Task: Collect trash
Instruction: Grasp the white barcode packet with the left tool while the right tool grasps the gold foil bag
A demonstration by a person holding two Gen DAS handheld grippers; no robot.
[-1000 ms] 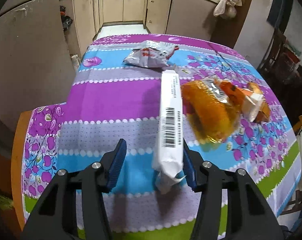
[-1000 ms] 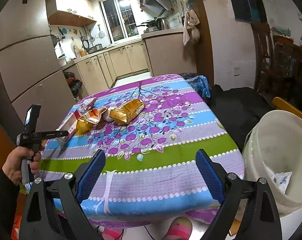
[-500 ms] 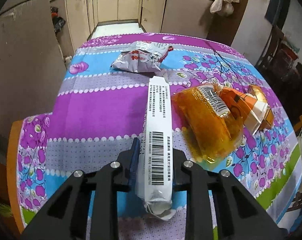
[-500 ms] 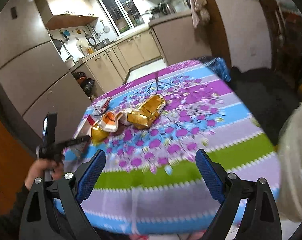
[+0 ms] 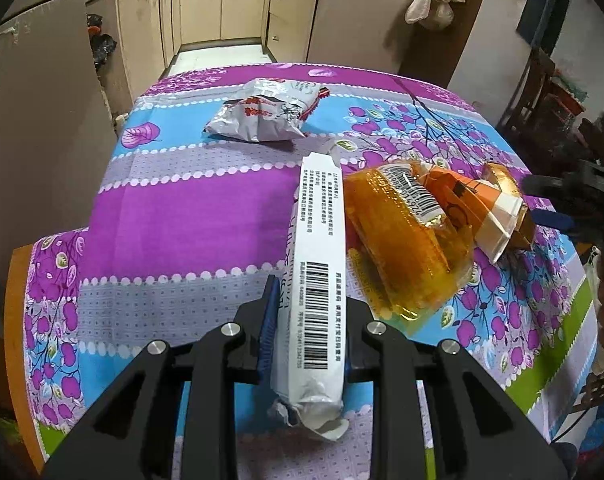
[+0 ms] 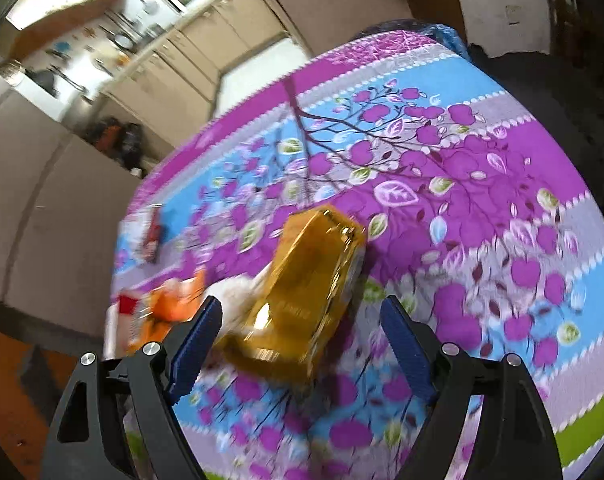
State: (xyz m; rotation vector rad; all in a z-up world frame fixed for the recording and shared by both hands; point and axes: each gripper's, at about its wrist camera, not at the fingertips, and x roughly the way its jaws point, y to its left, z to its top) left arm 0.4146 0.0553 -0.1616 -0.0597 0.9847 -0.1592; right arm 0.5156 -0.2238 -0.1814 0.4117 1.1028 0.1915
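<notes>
Through the left wrist camera, I see my left gripper (image 5: 308,334) clenched on the long white wrapper (image 5: 316,280). Its blue fingers (image 5: 270,328) press on both flanks of the wrapper near its crumpled near end, and the wrapper's long axis runs straight ahead, away from the fingers, out over the tabletop (image 5: 182,216). Just to the right of the wrapper's far half lies the orange bag (image 5: 402,248), with the orange carton (image 5: 474,208) beyond it to the right. The silver snack bag (image 5: 266,110) lies further ahead, well past the wrapper's tip. At the right edge a dark shape comes in near the carton, likely my other gripper.

Through the right wrist camera, which is blurred, my right gripper (image 6: 302,340) has its fingers spread wide, holding nothing. The gold box (image 6: 306,292) lies just ahead of them, between the two fingertips and nearer the left one, not touching either as far as I can tell. Its long axis runs forward and slightly right, roughly along the fingers. I judge this hand is the nearer one for the box, and the fingers would close across its narrow width.
</notes>
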